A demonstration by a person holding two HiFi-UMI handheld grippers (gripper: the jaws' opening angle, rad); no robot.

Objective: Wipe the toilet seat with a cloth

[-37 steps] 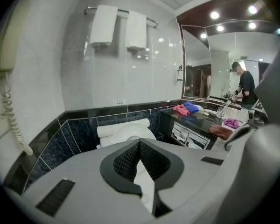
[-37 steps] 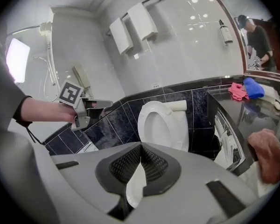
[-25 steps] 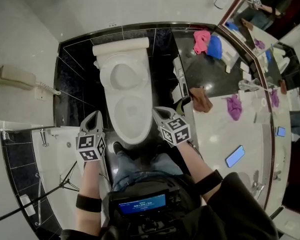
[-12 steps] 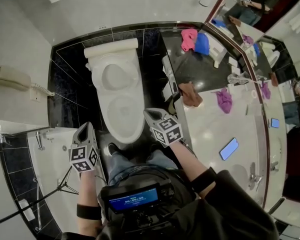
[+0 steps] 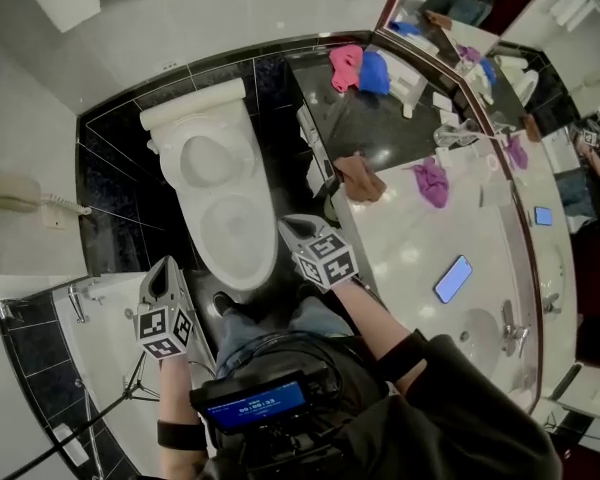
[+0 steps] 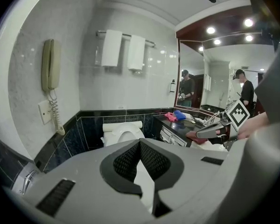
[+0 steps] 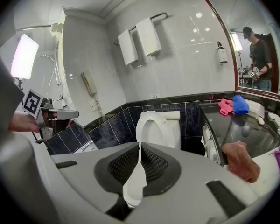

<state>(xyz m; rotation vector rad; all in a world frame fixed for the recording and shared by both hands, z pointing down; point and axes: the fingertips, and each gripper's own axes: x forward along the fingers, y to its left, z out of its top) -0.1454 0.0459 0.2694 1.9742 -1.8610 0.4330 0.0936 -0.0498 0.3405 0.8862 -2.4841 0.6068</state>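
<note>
The white toilet (image 5: 215, 193) stands against black wall tiles with its lid up and its seat (image 5: 234, 230) down. A brown cloth (image 5: 360, 178) lies on the black counter to its right, and shows at the right edge of the right gripper view (image 7: 242, 161). My left gripper (image 5: 161, 266) hovers left of the bowl's front, its tips meeting (image 6: 140, 142), empty. My right gripper (image 5: 286, 224) hovers between bowl and counter, pointing at the toilet (image 7: 155, 124). Its jaws have just been opening: a thin slit shows (image 7: 140, 144), with nothing in it.
Pink (image 5: 345, 66) and blue (image 5: 374, 71) cloths lie at the counter's far end, a purple one (image 5: 432, 181) and a phone (image 5: 453, 278) on the white top. A wall telephone (image 6: 48, 71) and hung towels (image 6: 113, 48) are on the walls. A tripod (image 5: 110, 393) stands at my left.
The head view has swung, so the toilet sits further left and higher. My left gripper has drawn back from the bowl's front. My right gripper has shifted a little beside the bowl.
</note>
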